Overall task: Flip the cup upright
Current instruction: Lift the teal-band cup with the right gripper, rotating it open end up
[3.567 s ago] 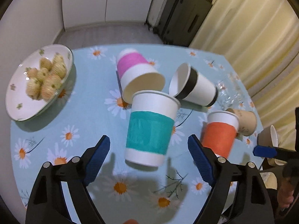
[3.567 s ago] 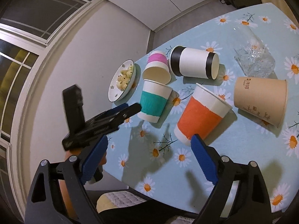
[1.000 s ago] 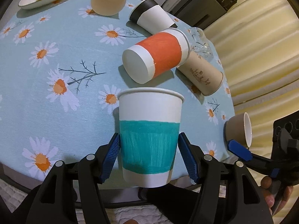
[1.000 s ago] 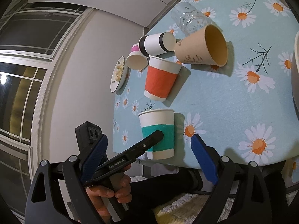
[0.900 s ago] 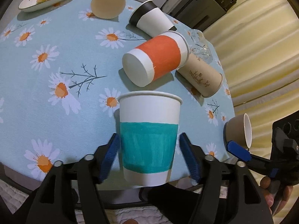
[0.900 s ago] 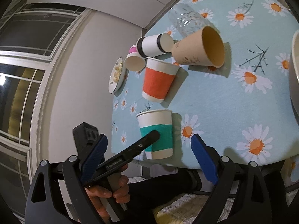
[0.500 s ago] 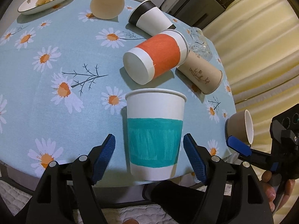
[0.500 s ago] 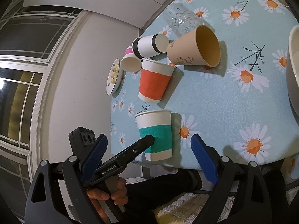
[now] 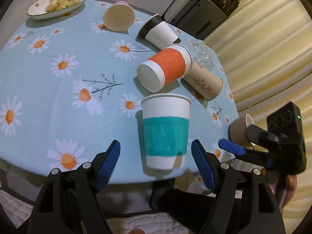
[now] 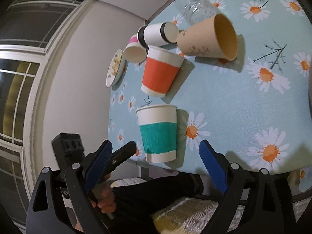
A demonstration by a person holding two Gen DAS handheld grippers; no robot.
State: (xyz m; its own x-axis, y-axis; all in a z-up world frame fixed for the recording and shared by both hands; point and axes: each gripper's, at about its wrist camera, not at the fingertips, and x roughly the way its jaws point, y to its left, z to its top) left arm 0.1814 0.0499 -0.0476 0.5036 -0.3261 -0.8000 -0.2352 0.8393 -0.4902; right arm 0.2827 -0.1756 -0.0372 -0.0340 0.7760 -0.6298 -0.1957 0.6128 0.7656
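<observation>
A white paper cup with a teal band [image 9: 165, 132] stands upright near the table's front edge; it also shows in the right wrist view [image 10: 158, 133]. My left gripper [image 9: 156, 159] is open, its blue pads apart on either side of the cup and not touching it. My right gripper [image 10: 156, 161] is open and empty, just short of the same cup. An orange-banded cup [image 9: 162, 70] lies on its side behind it, also in the right wrist view [image 10: 160, 72].
On the daisy tablecloth [image 9: 48, 89] lie a tan cup [image 9: 204, 82], a black-banded cup [image 9: 158, 32], a pink-banded cup [image 9: 119, 17] and a clear glass [image 9: 201, 55]. A plate of snacks [image 9: 56, 3] sits far left. A brown cup [image 9: 240, 130] stands beyond the table's right edge.
My left gripper let go of the teal cup, opened wide and drew back a little. The cup now stands alone on the table. The right gripper stayed open.
</observation>
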